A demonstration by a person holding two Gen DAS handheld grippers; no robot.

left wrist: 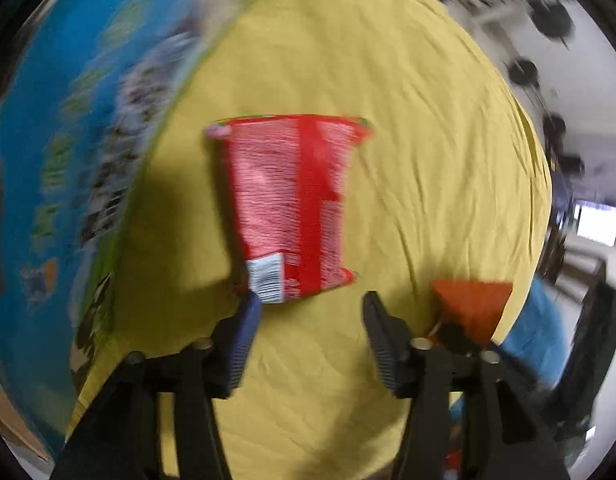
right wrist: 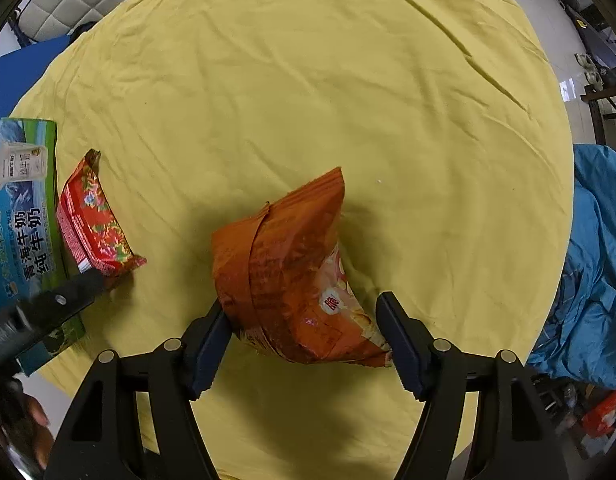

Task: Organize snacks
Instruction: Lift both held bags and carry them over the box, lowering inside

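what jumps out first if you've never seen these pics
The bright yellow cloth covering the round table fills both views. On it, a crinkled orange snack bag sits between the open fingers of the right gripper, and a red snack packet lies just ahead of the open left gripper. A big blue milk carton box stands at the table's left edge, beside the red packet.

The right gripper stands with fingers apart around the near end of an orange chip bag on the yellow cloth. At far left the left gripper touches a red snack pack, which lies just beside a blue milk box.
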